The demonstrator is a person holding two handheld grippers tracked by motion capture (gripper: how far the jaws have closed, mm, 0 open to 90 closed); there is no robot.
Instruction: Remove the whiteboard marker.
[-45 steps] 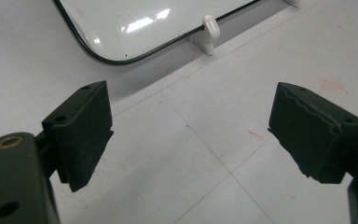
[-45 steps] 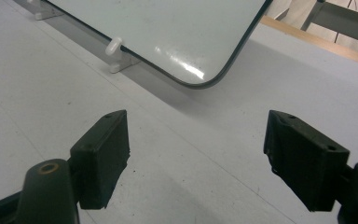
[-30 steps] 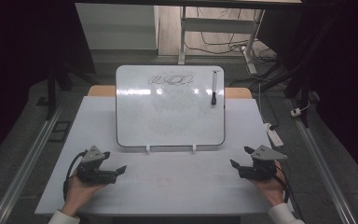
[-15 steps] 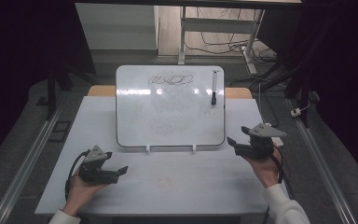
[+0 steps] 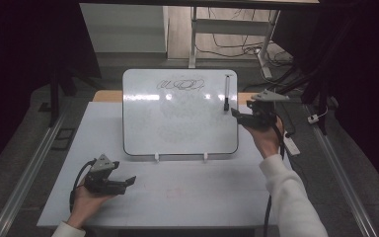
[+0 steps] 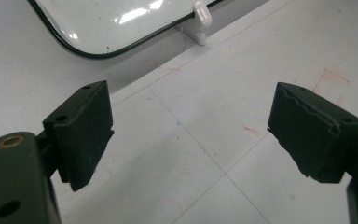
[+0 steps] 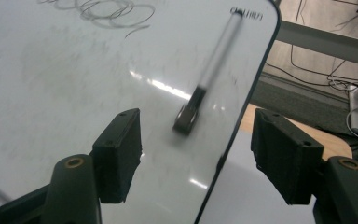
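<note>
Left gripper [image 5: 128,181]: one, below the whiteboard [image 5: 177,123], jaws spread, empty, unmoved since a second ago. Whiteboard: one, scribble at top. Marker [image 5: 226,93]: one, on the whiteboard's right edge, untouched. Right gripper [image 5: 238,114]: one, risen from the table to just below the marker, jaws closing slightly yet apart, empty; pickup looks imminent.

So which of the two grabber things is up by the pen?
The right gripper, raised beside the marker on the whiteboard, jaws open around nothing. The left gripper sits low over the table, far away.
</note>
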